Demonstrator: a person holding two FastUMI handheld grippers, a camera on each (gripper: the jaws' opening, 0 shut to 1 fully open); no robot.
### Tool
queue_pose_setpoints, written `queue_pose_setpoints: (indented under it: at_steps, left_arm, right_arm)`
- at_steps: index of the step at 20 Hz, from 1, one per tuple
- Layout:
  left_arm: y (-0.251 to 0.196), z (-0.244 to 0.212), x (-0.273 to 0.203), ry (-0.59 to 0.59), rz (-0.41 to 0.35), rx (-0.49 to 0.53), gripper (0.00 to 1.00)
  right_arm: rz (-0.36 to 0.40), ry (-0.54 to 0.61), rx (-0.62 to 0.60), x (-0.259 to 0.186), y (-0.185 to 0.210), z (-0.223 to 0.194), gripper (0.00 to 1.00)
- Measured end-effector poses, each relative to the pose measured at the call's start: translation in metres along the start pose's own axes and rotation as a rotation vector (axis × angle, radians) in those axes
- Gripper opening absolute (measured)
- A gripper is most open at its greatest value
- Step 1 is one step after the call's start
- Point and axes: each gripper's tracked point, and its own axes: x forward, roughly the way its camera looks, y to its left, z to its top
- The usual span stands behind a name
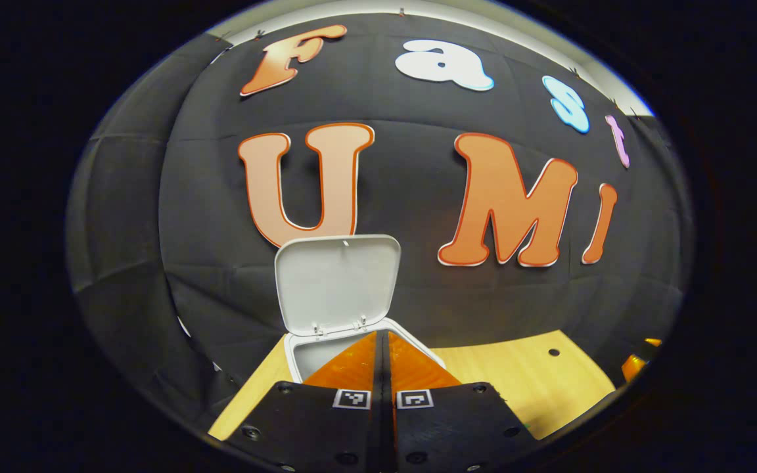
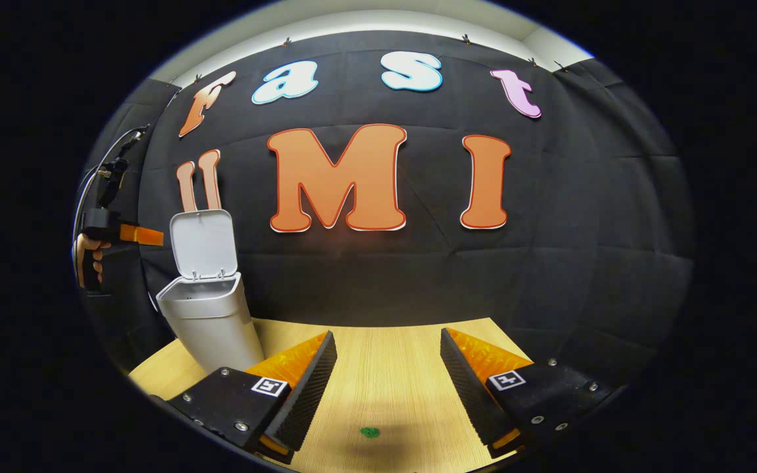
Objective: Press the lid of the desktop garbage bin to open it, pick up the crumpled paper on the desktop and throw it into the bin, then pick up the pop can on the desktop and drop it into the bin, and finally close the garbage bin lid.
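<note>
bin (image 2: 211, 322) sits with its lid (image 2: 202, 243) flipped up and no readable label, left gripper (image 1: 382, 368) fingers pinched together, right gripper (image 2: 385, 368) spread wide over the table (image 2: 385, 355)

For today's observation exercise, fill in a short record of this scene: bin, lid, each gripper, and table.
bin: white desktop garbage bin, standing on the table
lid: lid raised upright, bin open
left gripper: left gripper shut, empty, pointing at the bin
right gripper: right gripper open, empty, over the table
table: wooden table, small green scrap on it
</note>
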Motion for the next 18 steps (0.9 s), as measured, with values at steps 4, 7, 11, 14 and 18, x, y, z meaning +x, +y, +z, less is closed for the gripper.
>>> queue_pose_setpoints:
  at_steps: [4, 7, 11, 14, 18]
  left_arm:
    - [-0.006, 0.001, -0.021, -0.085, 0.037, 0.008, 0.00]
    - [-0.016, -0.002, -0.027, -0.122, 0.015, 0.014, 0.06]
    - [-0.019, -0.019, -0.030, -0.090, -0.001, -0.051, 0.16]
    - [-0.021, -0.026, -0.029, -0.080, -0.003, -0.066, 0.35]
    - [-0.030, -0.029, -0.031, -0.082, -0.030, -0.053, 0.52]
  right_arm:
    - [-0.001, 0.002, 0.021, 0.000, 0.000, -0.002, 0.95]
    - [0.001, -0.007, 0.030, 0.000, 0.001, 0.001, 0.95]
    - [0.001, -0.019, 0.052, 0.001, 0.001, 0.007, 0.95]
    - [-0.002, -0.023, 0.048, 0.001, 0.000, 0.008, 0.95]
    - [0.002, -0.024, 0.039, 0.002, 0.003, 0.009, 0.95]
